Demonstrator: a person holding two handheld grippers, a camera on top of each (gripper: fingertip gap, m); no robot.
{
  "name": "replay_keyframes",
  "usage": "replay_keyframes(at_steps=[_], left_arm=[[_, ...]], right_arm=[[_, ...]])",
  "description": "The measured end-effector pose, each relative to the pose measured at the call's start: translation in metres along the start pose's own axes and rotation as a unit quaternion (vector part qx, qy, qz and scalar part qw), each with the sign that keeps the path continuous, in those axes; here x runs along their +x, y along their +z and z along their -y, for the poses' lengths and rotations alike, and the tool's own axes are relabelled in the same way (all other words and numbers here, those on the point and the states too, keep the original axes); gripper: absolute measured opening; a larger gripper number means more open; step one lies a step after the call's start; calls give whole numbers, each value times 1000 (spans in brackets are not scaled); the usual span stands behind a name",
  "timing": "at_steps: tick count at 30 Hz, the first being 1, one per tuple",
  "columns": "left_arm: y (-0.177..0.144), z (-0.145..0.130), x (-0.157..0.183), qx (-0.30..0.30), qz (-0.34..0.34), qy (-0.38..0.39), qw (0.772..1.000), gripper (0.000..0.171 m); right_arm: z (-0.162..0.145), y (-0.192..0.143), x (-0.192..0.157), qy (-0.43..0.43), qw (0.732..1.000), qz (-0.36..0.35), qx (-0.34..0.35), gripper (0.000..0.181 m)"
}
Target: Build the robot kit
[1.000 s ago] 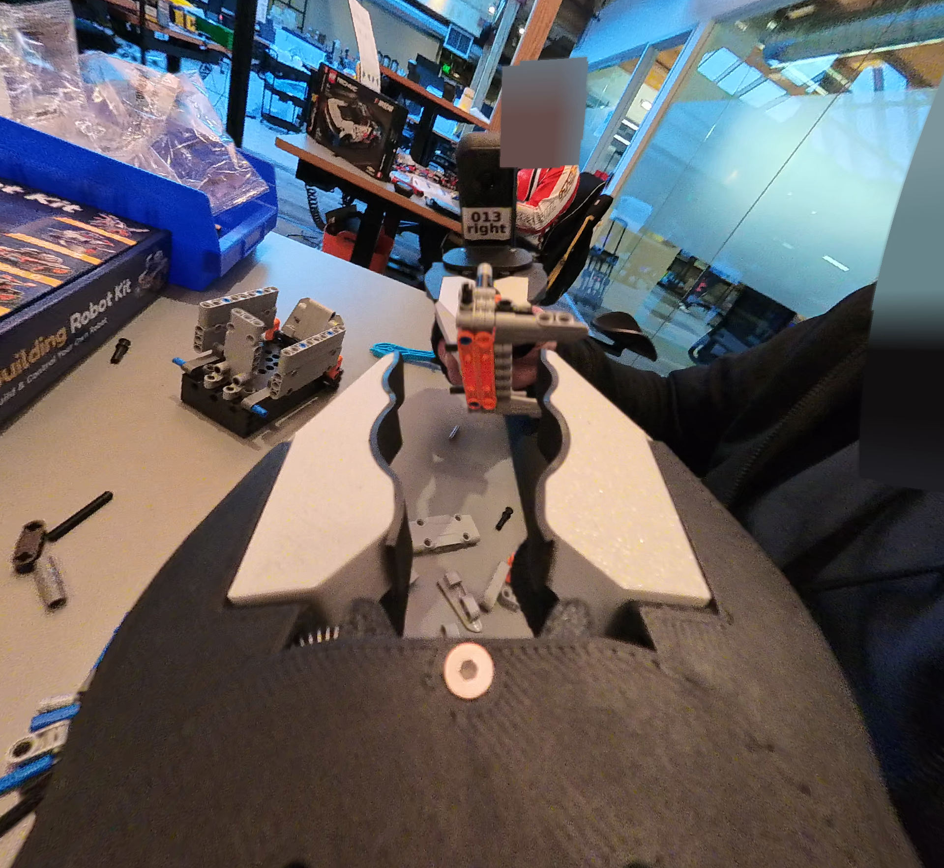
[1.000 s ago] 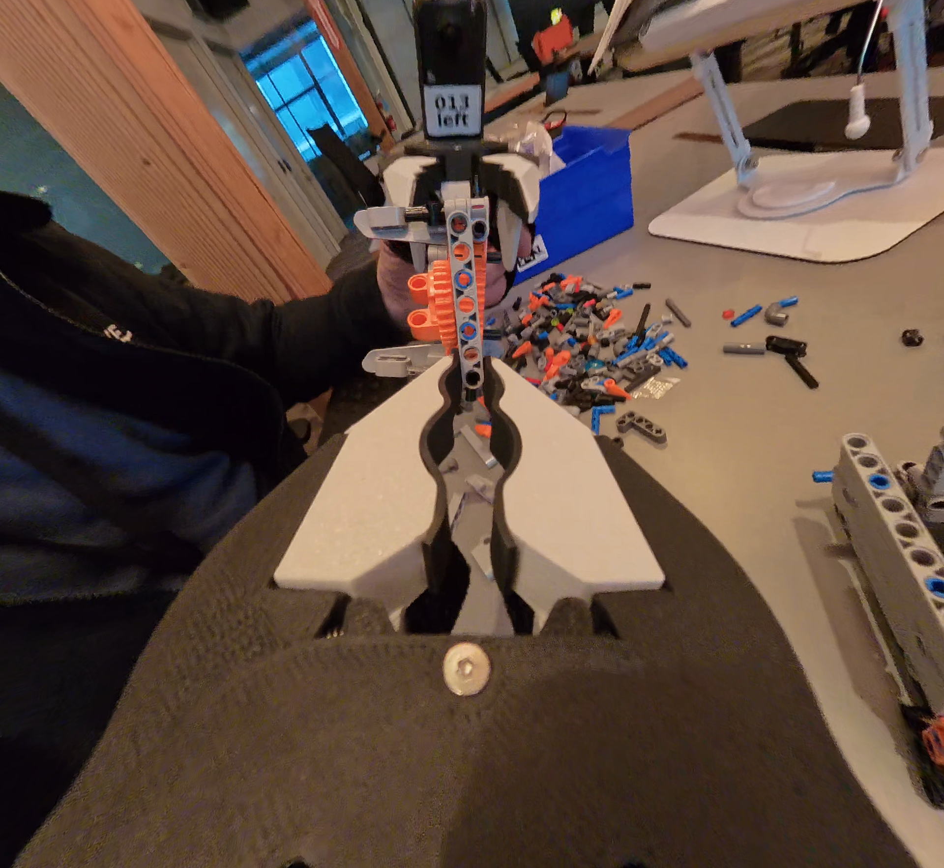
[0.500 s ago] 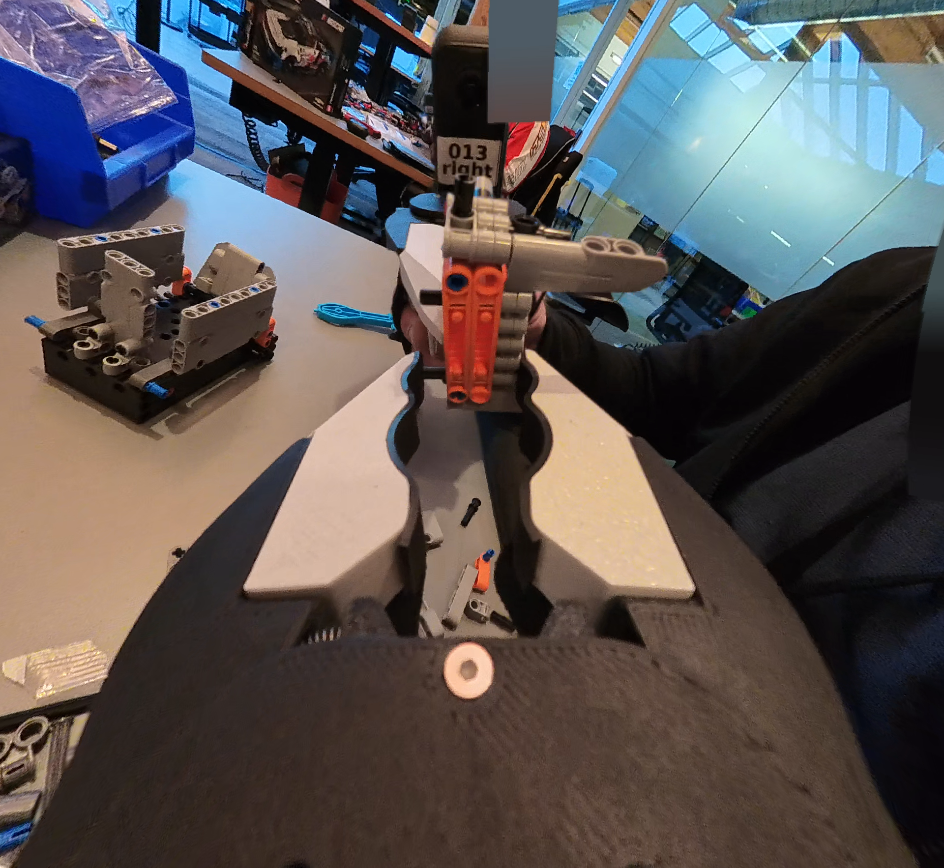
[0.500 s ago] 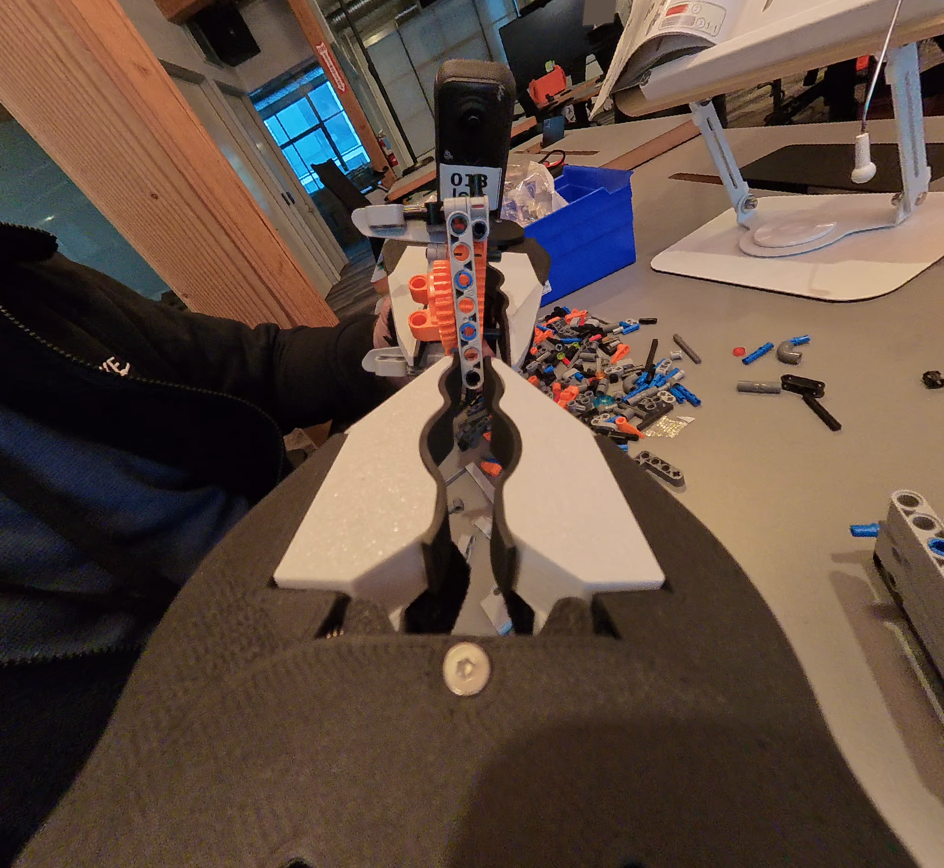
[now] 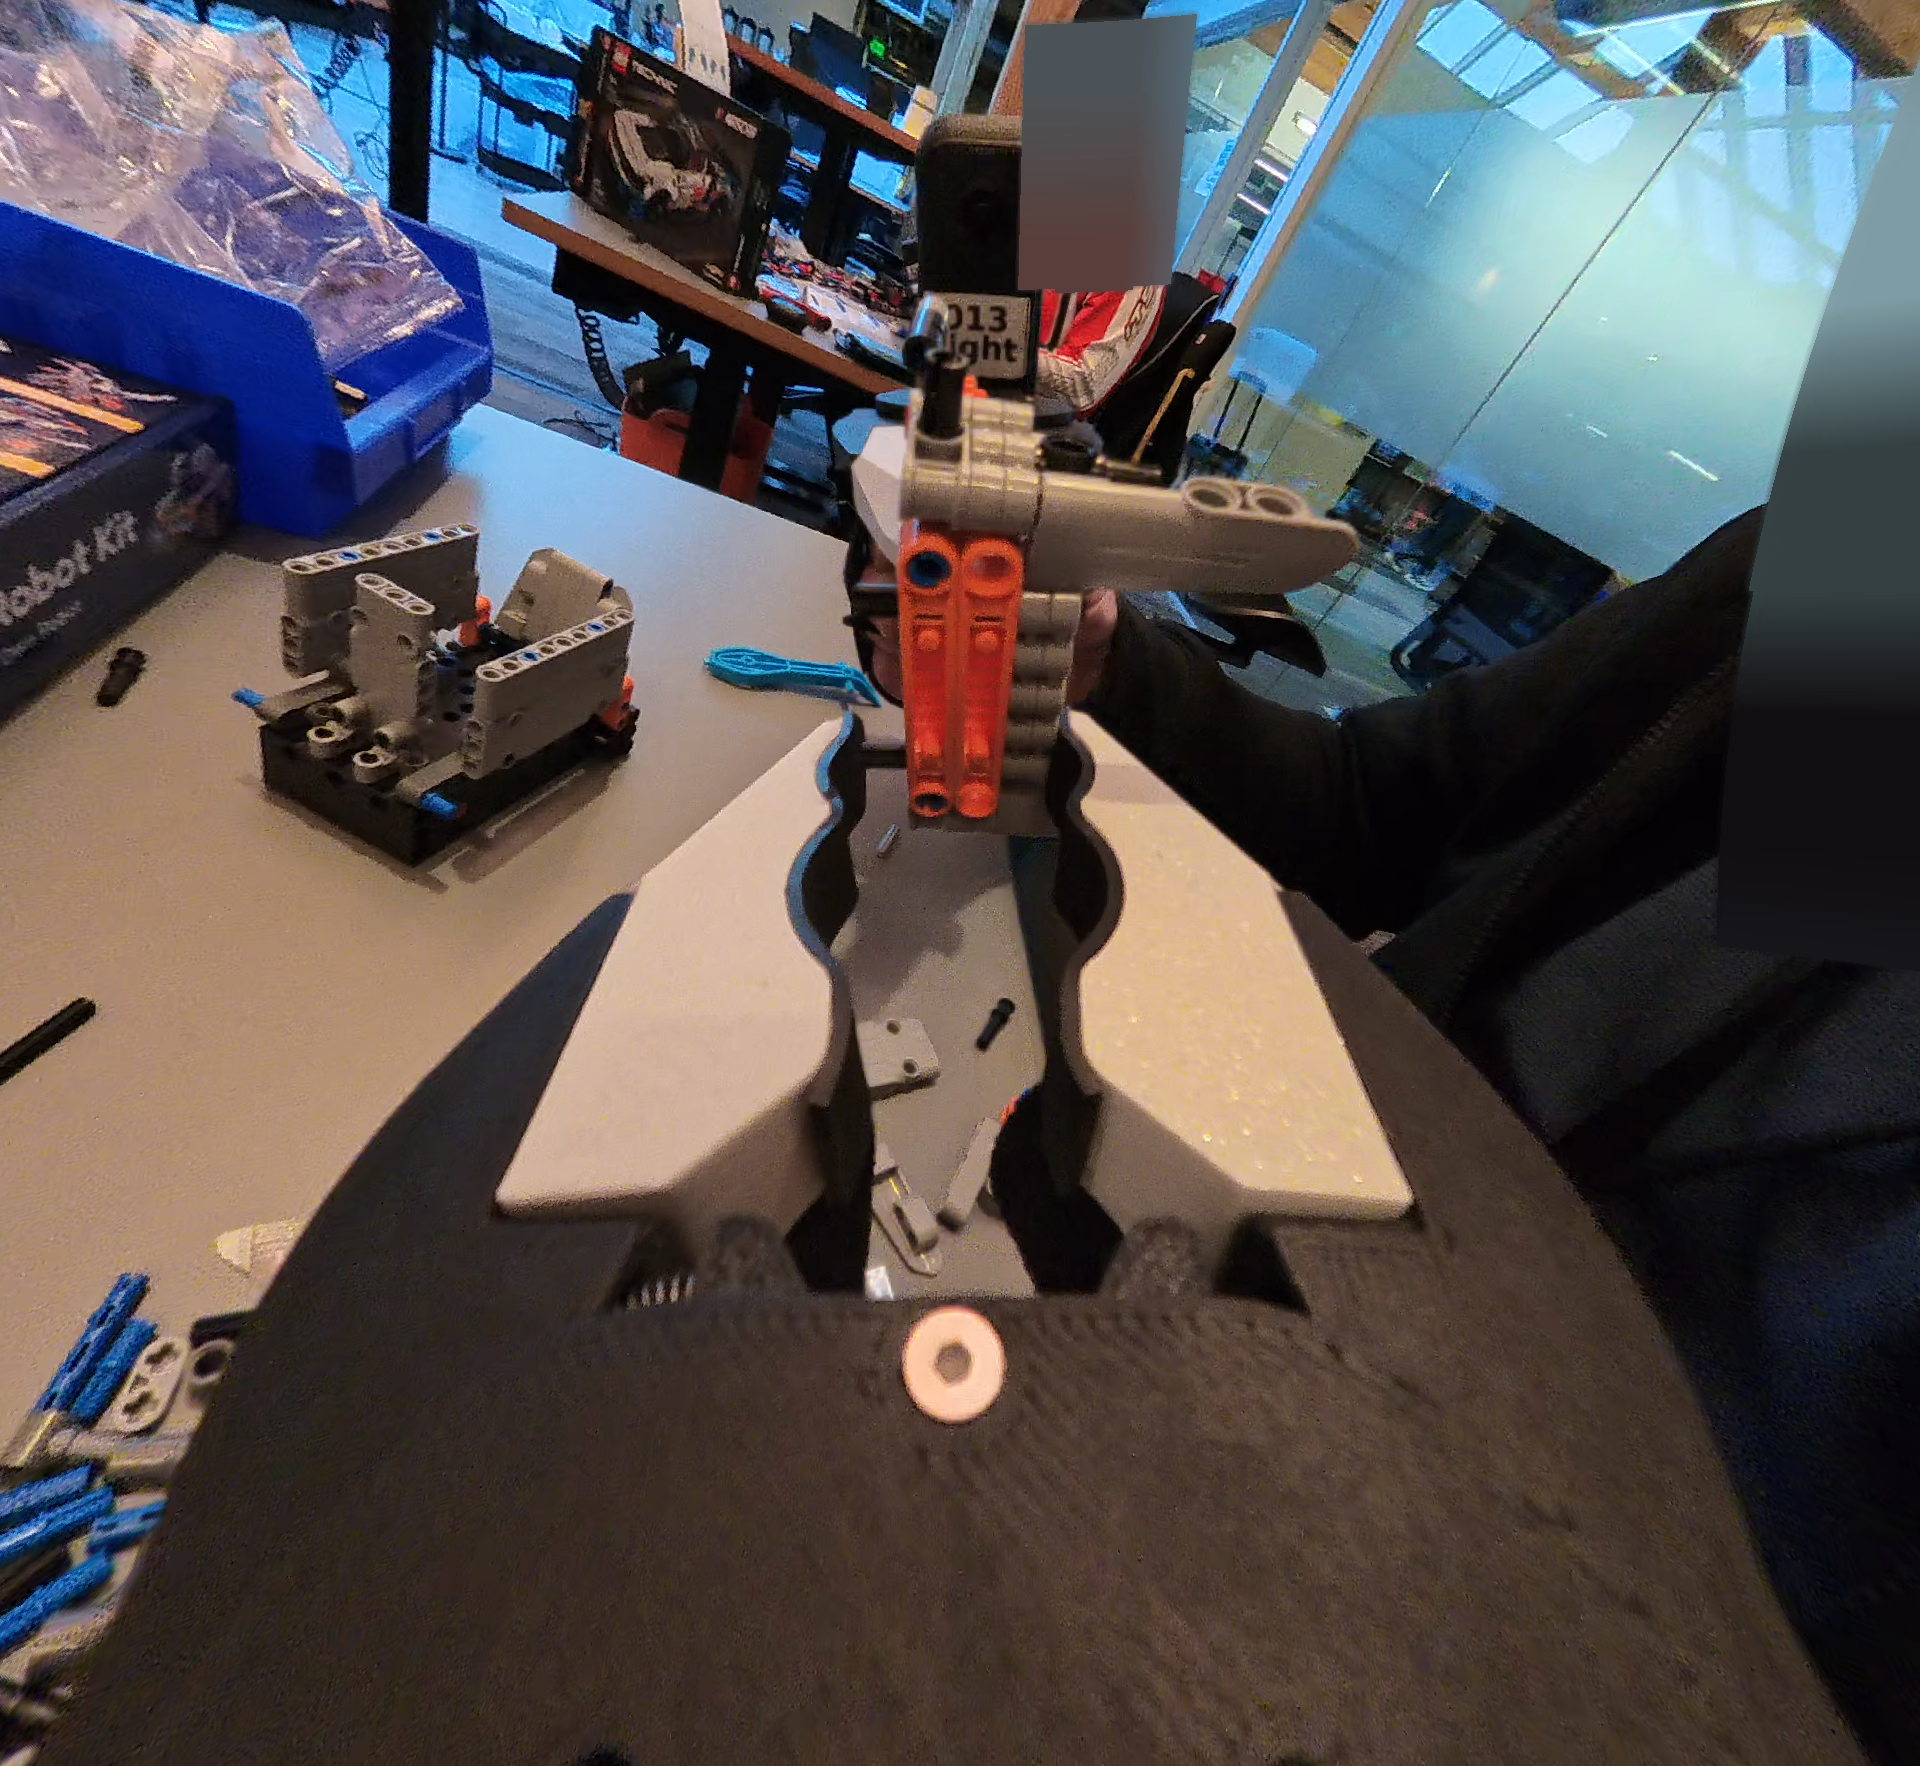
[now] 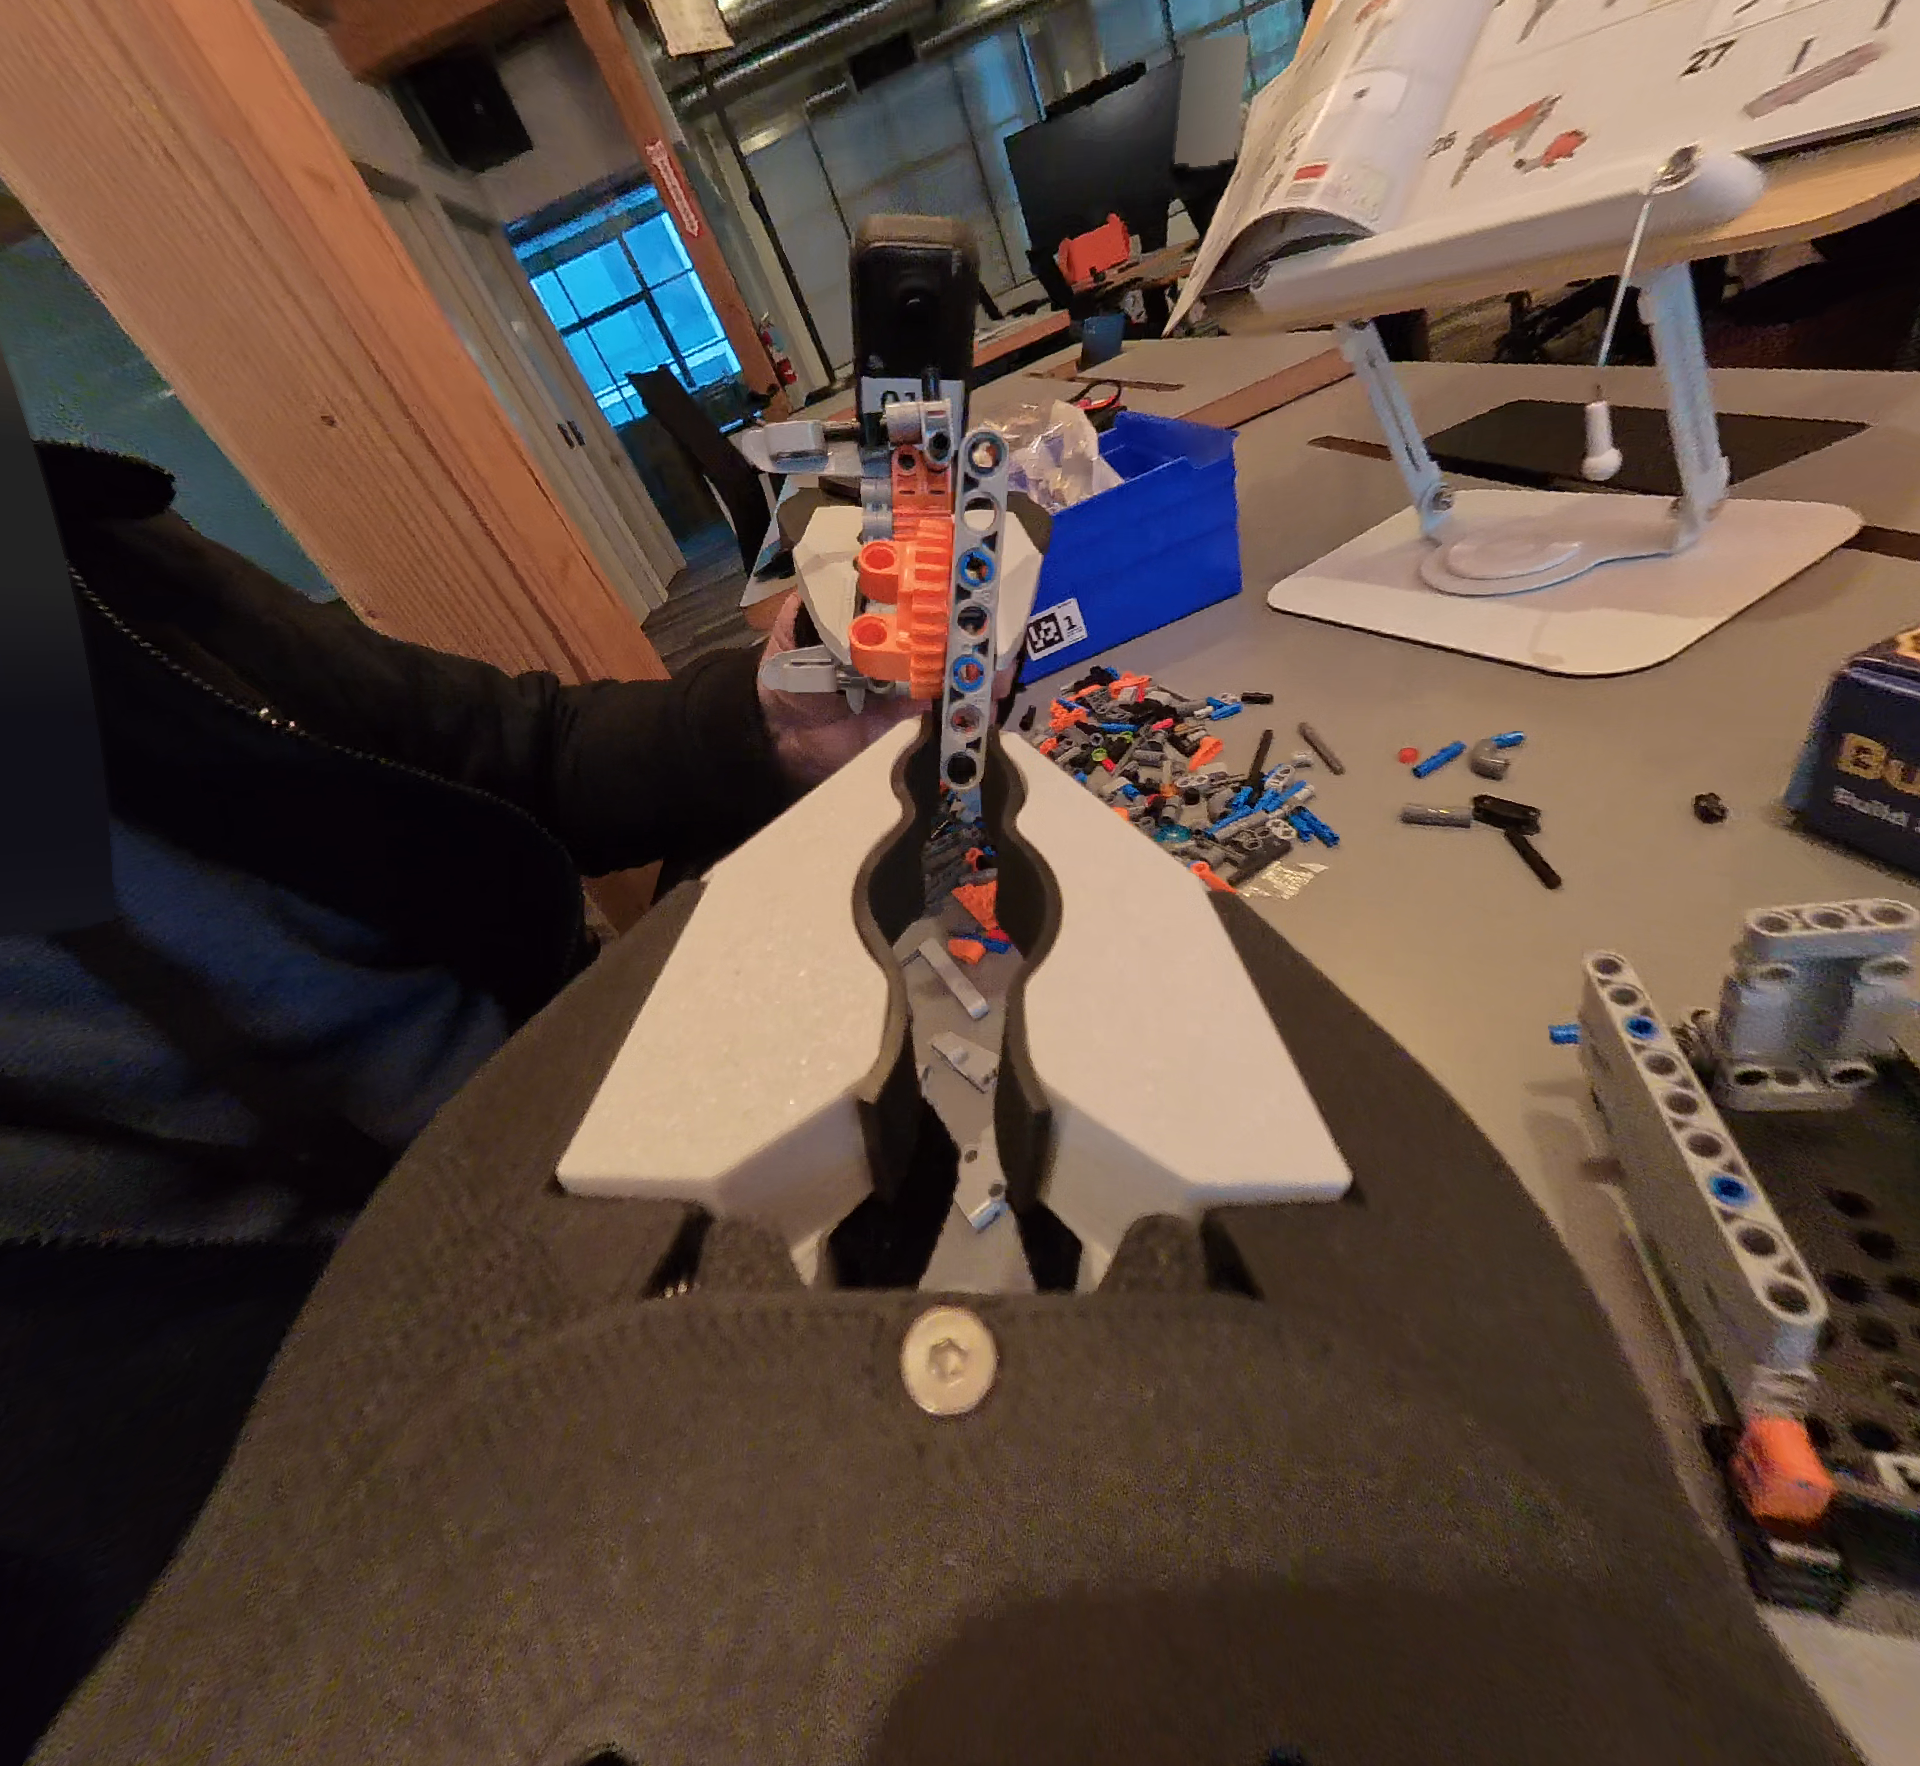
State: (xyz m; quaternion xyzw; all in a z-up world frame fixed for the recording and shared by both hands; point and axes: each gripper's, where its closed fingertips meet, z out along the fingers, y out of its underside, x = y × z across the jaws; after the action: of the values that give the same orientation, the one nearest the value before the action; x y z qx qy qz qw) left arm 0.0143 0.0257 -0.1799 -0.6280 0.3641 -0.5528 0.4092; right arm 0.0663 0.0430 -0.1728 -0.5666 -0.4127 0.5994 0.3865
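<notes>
my left gripper (image 5: 956, 760) and my right gripper (image 6: 961, 760) both clamp one orange and grey brick model (image 5: 977, 636), held up between them above the grey table (image 5: 208, 906). a half-built base (image 5: 447, 677) sits left; loose pieces (image 6: 1174, 781) lie near a blue bin (image 6: 1143, 542).

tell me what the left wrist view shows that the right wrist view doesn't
Only the left wrist view shows the teal tool lying on the table, the black boxed set on a far desk, and the frosted glass wall.

Only the right wrist view shows the open instruction booklet on its white stand and the full pile of loose parts.

Both show the orange-and-grey assembly, with the right gripper shut on its grey beam and the left gripper at its base, plus the blue bin and the grey build on a black base.
</notes>
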Motion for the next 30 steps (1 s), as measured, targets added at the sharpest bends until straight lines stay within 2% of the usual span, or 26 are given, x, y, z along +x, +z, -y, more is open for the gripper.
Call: replay_keyframes(at_steps=[3,6,12,16,19,22,25,28,30], left_arm=[[3,1,-3,5,0,-1,1000,33],[12,-18,-16,-39,35,26,998,33],[39,-43,-41,-121,92,95,984,34],[63,-57,-47,-165,96,131,973,34],[86,-65,-43,-170,60,83,980,34],[101,-76,-43,-186,10,-26,982,34],[106,-99,-45,-241,-18,-111,964,34],[107,-122,-44,-297,-22,-139,944,33],[107,-128,-44,-314,-26,-156,936,34]], right_arm=[[-6,8,-2,2,1000,4,-15,6],[-9,6,1,3,1000,-6,-24,6],[-22,-26,19,17,996,-66,-56,5],[-30,-53,26,17,992,-106,-69,5],[-46,-71,34,-12,981,-156,-118,5],[-60,-83,31,-22,973,-173,-153,6],[-72,-93,33,-19,967,-188,-172,6],[-85,-98,34,-14,963,-194,-189,6],[-91,-99,33,-10,963,-190,-192,6]])
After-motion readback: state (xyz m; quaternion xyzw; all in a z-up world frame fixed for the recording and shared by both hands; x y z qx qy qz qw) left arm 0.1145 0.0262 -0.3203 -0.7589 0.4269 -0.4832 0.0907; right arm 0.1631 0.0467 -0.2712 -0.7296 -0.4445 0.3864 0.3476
